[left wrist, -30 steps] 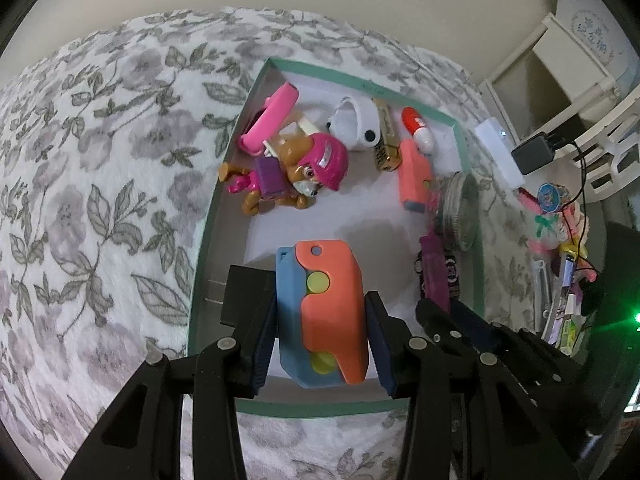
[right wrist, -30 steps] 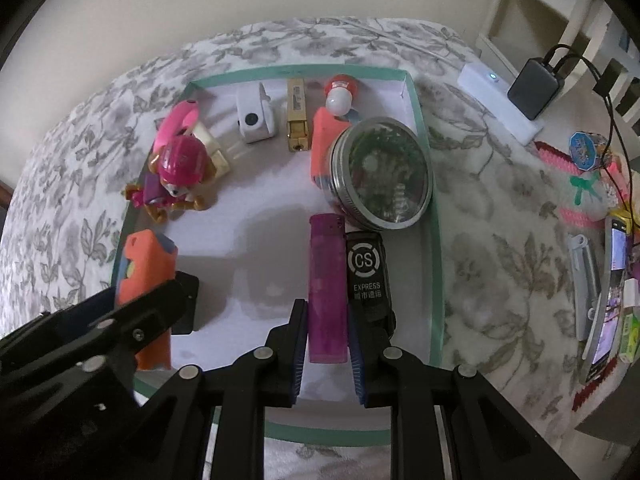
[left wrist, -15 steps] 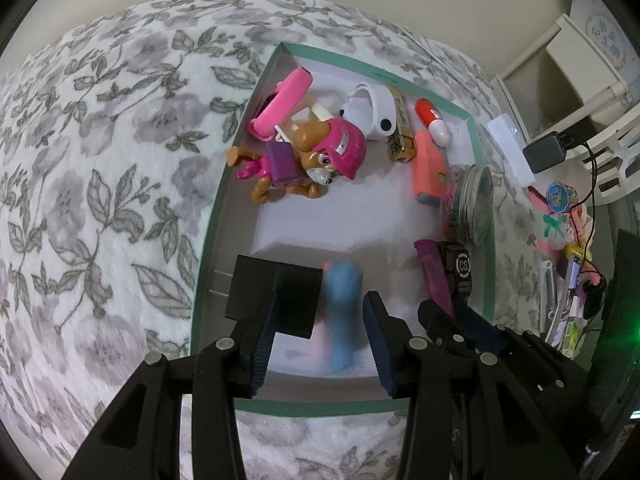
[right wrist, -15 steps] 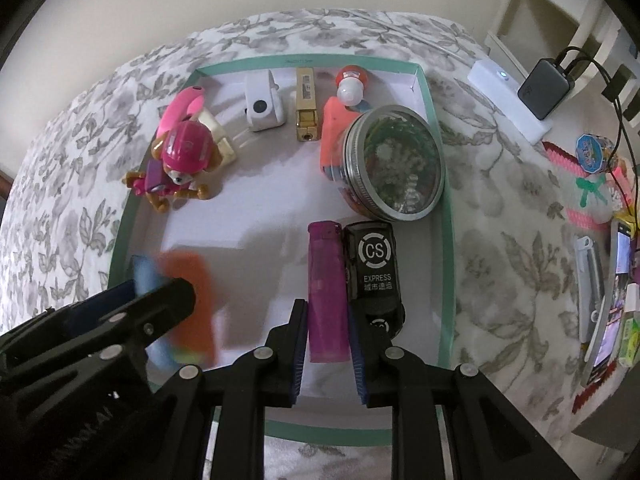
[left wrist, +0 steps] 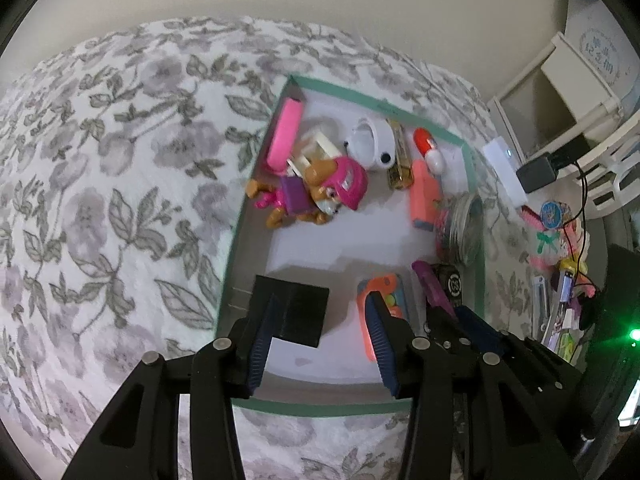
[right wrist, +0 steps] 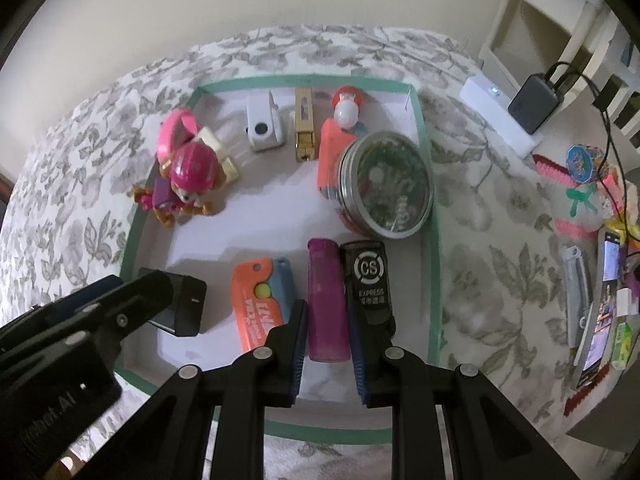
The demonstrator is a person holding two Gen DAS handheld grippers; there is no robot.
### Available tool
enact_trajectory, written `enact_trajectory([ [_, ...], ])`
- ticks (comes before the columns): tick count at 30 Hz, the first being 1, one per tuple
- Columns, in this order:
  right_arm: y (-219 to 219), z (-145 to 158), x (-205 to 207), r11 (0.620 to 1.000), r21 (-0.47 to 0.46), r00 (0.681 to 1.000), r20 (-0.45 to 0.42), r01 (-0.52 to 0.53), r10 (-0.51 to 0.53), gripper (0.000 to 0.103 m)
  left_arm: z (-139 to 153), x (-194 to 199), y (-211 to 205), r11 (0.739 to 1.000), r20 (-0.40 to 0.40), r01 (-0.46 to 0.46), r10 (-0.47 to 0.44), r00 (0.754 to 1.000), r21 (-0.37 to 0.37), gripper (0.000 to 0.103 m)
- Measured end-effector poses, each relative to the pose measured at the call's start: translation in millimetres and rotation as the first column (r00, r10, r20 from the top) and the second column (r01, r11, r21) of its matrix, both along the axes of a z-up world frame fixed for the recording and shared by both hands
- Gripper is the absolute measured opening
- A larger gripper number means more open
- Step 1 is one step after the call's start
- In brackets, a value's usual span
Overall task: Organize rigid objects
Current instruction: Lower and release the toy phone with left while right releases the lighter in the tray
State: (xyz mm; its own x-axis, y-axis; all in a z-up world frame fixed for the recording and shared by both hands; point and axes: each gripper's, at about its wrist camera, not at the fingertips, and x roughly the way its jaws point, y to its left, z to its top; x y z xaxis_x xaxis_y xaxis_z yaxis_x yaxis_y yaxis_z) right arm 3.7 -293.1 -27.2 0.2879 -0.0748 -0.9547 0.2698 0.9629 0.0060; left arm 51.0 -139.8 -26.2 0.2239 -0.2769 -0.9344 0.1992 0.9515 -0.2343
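Note:
A green-rimmed white tray holds the objects; its rim also shows in the left wrist view. An orange and blue toy lies flat in the tray's front; it shows in the left wrist view behind my finger. My left gripper is open and empty above it. My right gripper has its jaws on either side of a purple lighter that lies on the tray, next to a black CS box.
In the tray: a black cube, a pink pup toy, a white camera toy, a gold lighter, a round tin. Clutter, a power bank and cables lie right of the tray on floral cloth.
My left gripper let go of the orange and blue toy; it fell and now lies flat in the tray beside the purple lighter. The left gripper rose. The right gripper stayed around the lighter.

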Motion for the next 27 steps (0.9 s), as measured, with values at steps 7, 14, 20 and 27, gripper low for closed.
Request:
enact_trajectory([
  [7,-2,18,0,1.000,-0.001,0.997,0.070,0.016,-0.016,0.024,8,6,15,0.997,0.049,-0.061,0.058,0.997,0.057,0.057],
  [14,0,25,-1,0.999,-0.027,0.994,0.104,0.024,-0.021,0.036,9,9,28,0.988,0.079,-0.110,0.101,0.992,0.109,0.063],
  [20,0,26,0,0.999,-0.049,0.993,0.117,0.021,-0.015,0.059,8,13,37,0.980,0.107,-0.143,0.129,0.986,0.140,0.088],
  [27,1,25,1,0.997,-0.072,0.992,0.125,0.015,-0.006,0.078,10,15,48,0.971,0.144,-0.185,0.163,0.976,0.154,0.088],
])
